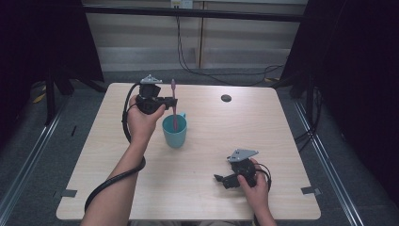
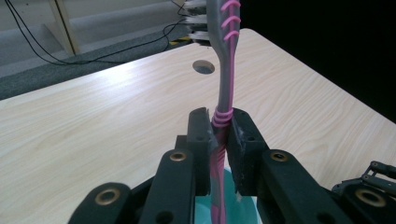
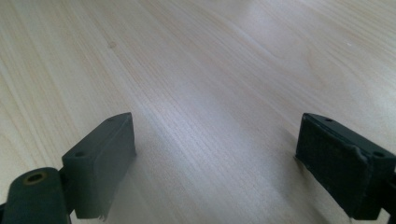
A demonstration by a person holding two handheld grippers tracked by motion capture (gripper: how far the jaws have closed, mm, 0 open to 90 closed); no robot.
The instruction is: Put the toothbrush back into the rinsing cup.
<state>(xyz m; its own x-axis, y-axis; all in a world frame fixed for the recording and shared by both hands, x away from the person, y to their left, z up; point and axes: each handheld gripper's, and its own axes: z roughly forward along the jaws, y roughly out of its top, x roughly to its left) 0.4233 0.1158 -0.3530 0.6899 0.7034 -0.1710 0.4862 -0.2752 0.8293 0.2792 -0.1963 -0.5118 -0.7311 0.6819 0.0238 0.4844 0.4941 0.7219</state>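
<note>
Toothbrush held upright in a teal cup

The left gripper clamps the pink-and-grey toothbrush mid-handle, its lower end inside the teal cup. Light, stiff and likely slick plastic, it is best gripped at the ribbed handle. Right of the cup, the right gripper rests with jaws spread, empty.

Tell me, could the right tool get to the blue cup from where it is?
Probably yes. The right tool is open with nothing in it, and bare table lies between it and the cup. The left tool holds the toothbrush above the cup, so it might bump that.
</note>
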